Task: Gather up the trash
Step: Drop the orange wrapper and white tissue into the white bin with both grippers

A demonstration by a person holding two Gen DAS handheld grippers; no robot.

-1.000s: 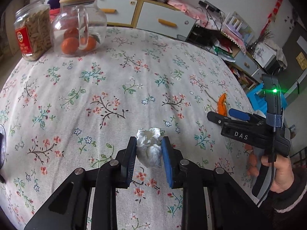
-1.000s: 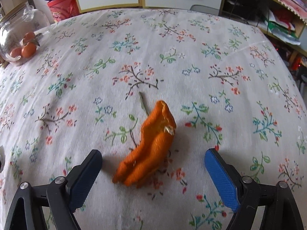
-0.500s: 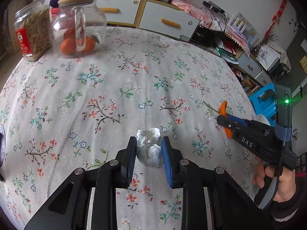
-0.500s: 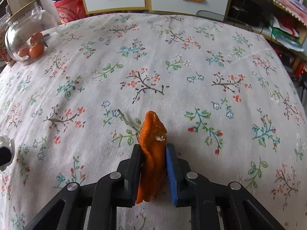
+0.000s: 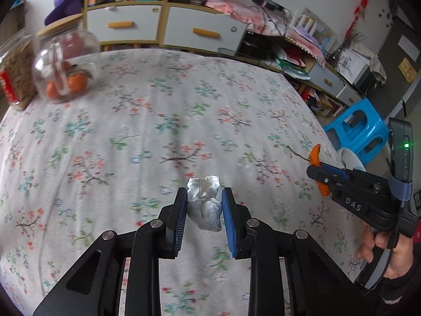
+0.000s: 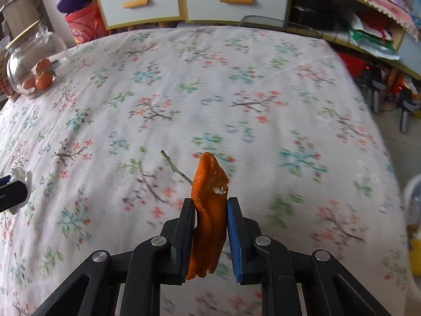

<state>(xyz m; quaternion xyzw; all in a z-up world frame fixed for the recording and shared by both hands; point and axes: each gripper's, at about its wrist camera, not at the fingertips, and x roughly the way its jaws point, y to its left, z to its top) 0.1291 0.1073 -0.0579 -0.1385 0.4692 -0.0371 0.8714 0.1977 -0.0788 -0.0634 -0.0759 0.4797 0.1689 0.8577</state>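
Observation:
My left gripper is shut on a crumpled white tissue, held just above the floral tablecloth. In the right wrist view my right gripper is shut on a strip of orange peel with a thin twig sticking out to its left, lifted off the cloth. The left wrist view shows that right gripper at the table's right edge with the orange peel in it, a hand on its grip. The tissue also appears at the far left of the right wrist view.
A glass jar of oranges and a jar of dry food stand at the far left of the table. Drawers and cluttered shelves line the back. A blue stool and a white container sit off the table's right edge.
My right gripper closed on the orange peel and lifted it off the cloth. My left gripper kept hold of the tissue and moved up and toward the right side of the table.

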